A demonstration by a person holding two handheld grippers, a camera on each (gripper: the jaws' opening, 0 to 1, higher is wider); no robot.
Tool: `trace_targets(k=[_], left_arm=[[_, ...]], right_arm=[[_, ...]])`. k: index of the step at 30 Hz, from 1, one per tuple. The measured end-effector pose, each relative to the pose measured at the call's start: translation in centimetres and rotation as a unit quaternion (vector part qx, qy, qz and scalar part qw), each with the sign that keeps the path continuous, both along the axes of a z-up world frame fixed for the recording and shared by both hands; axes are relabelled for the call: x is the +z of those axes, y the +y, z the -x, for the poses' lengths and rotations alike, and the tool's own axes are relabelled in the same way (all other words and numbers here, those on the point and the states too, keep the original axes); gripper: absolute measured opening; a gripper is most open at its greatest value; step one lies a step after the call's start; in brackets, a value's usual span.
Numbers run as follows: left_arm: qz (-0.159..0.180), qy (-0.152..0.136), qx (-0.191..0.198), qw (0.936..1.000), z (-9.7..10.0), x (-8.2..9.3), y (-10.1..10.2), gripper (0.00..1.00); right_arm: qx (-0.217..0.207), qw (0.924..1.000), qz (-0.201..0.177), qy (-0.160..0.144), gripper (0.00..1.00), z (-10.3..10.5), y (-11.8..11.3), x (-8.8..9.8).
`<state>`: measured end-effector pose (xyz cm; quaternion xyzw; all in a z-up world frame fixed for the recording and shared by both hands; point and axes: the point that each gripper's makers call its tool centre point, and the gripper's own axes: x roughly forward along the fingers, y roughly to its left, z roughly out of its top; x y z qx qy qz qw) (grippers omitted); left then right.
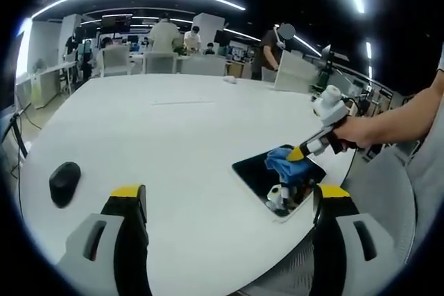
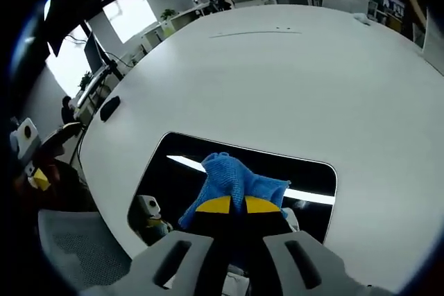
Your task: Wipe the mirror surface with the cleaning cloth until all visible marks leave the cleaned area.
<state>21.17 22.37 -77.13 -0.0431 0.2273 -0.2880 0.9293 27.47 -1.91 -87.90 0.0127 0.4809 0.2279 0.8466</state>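
Note:
A dark rectangular mirror (image 2: 208,150) lies flat near the edge of the white table (image 2: 277,74); it also shows in the left gripper view (image 1: 253,171). A blue cleaning cloth (image 2: 232,178) rests on the mirror, with my right gripper (image 2: 232,205) shut on it and pressing it to the glass. In the left gripper view, the right gripper (image 1: 297,154) reaches in from the right with the blue cloth (image 1: 281,163) at its tip. My left gripper (image 1: 229,195) hovers open over the table, left of the mirror, with nothing between its jaws.
A black computer mouse (image 1: 64,182) lies on the table at the left, also seen far off (image 2: 109,107). A grey chair (image 2: 76,247) stands by the table edge near the mirror. Desks, chairs and people fill the office behind.

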Motion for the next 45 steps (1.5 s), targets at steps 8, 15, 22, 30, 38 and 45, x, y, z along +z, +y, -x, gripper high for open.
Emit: trace_targets(k=[8, 15, 22, 30, 38, 45], left_arm=[[0.007, -0.003, 0.0, 1.0, -0.3, 0.3, -0.4, 0.99], [0.013, 0.0, 0.0, 0.9999, -0.4, 0.3, -0.7, 0.99], [0.019, -0.005, 0.004, 0.9998, -0.5, 0.4, -0.5, 0.99], [0.022, -0.008, 0.001, 0.9997, -0.6, 0.6, -0.9, 0.99], [0.024, -0.016, 0.003, 0.9996, -0.6, 1.0, -1.1, 0.99], [0.021, -0.013, 0.006, 0.9997, -0.4, 0.6, -1.0, 0.99]], right_arm=[[-0.016, 0.9999, -0.004, 0.002, 0.0, -0.1, -1.4, 0.0], [-0.021, 0.9998, -0.005, 0.004, 0.0, -0.2, -2.1, 0.0], [-0.026, 0.9996, -0.005, 0.007, 0.0, -0.1, -3.1, 0.0], [-0.033, 0.9994, -0.006, 0.012, 0.0, 0.0, -4.0, -0.1], [-0.041, 0.9991, 0.003, 0.013, 0.0, 0.2, -5.7, 0.0], [-0.05, 0.9986, 0.004, 0.014, 0.0, 0.6, -7.1, 0.0]])
